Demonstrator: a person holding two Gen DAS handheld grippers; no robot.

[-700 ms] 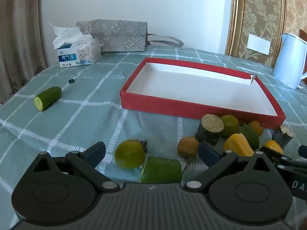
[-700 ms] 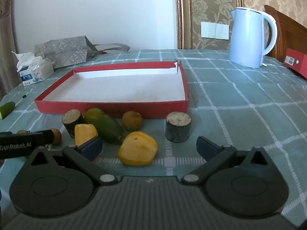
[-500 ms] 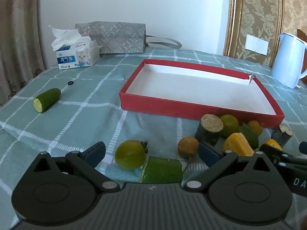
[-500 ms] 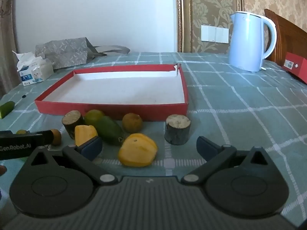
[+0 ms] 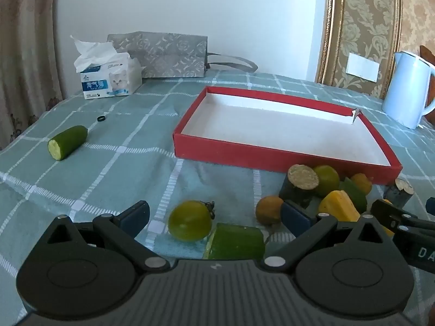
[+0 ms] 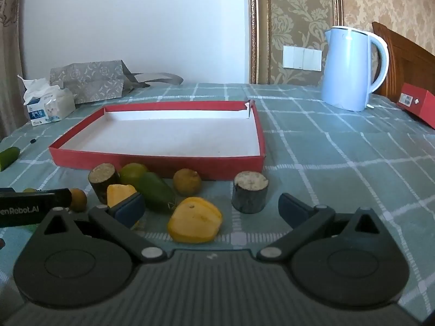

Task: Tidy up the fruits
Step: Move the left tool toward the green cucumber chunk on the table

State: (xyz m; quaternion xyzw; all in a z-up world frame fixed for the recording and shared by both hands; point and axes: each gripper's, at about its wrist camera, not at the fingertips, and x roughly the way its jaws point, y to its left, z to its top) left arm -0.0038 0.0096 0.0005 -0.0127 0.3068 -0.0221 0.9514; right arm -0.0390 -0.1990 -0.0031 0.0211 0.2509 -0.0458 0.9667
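Note:
A shallow red tray (image 5: 272, 154) with a white floor lies on the checked cloth; it also shows in the right wrist view (image 6: 152, 163). Fruits and pieces lie in front of it. My left gripper (image 5: 214, 214) is open, with a round green fruit (image 5: 189, 224) and a green cucumber chunk (image 5: 235, 241) between its fingers. A small orange fruit (image 5: 267, 209) sits just right of them. My right gripper (image 6: 210, 206) is open around a yellow fruit (image 6: 194, 224). A dark stump piece (image 6: 250, 195), a green pod (image 6: 156, 191) and a yellow wedge (image 6: 119, 193) lie close by.
A cucumber half (image 5: 68, 141) lies far left. A tissue box (image 5: 108, 78) and a grey bag (image 5: 168, 54) stand at the back. A pale blue kettle (image 6: 350, 68) stands back right, a red box (image 6: 418, 106) at the right edge.
Both views have shifted slightly; the scene sits a little lower in frame. The fruits have not moved and both grippers stay open.

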